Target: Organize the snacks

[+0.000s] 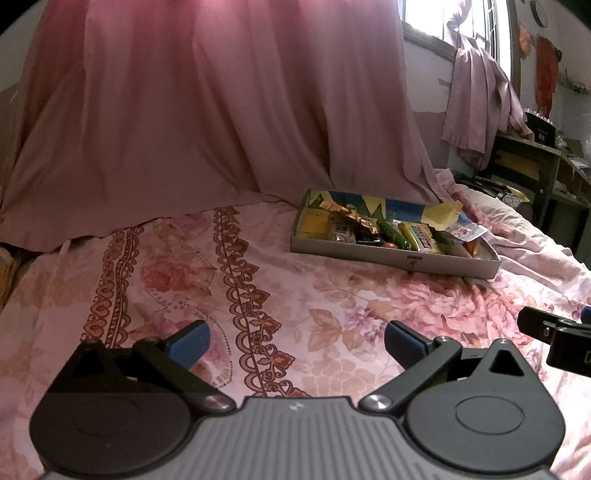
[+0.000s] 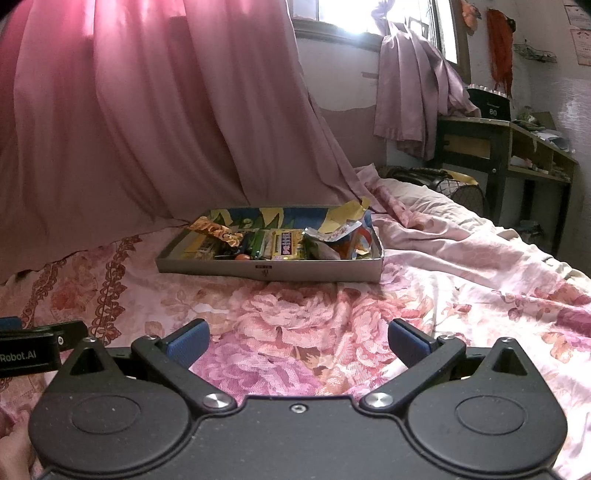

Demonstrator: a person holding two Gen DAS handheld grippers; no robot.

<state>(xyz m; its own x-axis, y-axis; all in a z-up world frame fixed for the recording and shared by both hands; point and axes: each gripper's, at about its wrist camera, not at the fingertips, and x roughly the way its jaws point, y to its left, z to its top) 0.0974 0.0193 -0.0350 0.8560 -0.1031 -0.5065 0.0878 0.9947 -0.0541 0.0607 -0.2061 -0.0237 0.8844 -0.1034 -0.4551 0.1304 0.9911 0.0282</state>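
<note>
— Two claws, both empty: my left gripper (image 1: 297,341) and right gripper (image 2: 298,341) are spread wide over the bedsheet (image 2: 295,306).

— And the snacks?

— Heaped in the shallow box (image 2: 221,268) ahead, well apart from me.

— Risks?

— I'd guess crinkly wrappers (image 2: 218,229) slipping, or the box tipping on soft bedding.

This is a bedroom in a home: a bed (image 2: 461,273) with a pink floral cover fills the foreground, and a long pink curtain (image 2: 147,110) hangs to its far edge. A sunlit window (image 2: 351,14) sits above, and a dark wooden desk (image 2: 509,147) cluttered with household odds stands by the far right wall.
</note>
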